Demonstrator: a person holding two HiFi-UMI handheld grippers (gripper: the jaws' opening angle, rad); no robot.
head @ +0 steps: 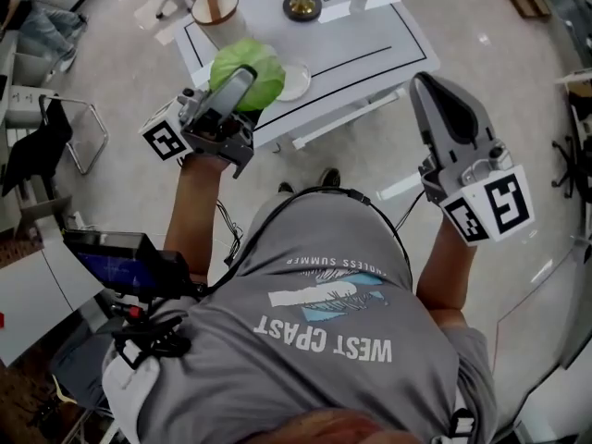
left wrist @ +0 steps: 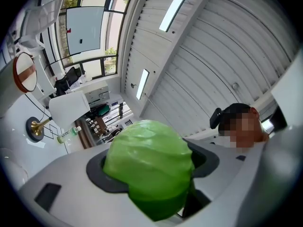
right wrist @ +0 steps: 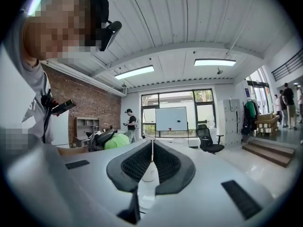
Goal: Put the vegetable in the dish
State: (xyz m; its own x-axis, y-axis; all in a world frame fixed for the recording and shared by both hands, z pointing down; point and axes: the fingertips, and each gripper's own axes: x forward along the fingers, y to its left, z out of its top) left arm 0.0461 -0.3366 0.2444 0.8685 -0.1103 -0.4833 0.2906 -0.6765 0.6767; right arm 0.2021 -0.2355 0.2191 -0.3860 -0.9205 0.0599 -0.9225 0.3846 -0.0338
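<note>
White table (head: 370, 35), dish (head: 296, 83) on it. L claw (head: 236, 91) clamped wide on cabbage (head: 261, 67), in air just beside dish, not in yet. R claw (head: 430, 95) closed, empty. Left: lower + release.

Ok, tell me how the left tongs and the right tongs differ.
The left tongs are clamped on a green cabbage; the right tongs are shut and empty. The left tongs hang over the white table; the right tongs are off its edge, above the floor. Both are grey with marker cubes.
</note>
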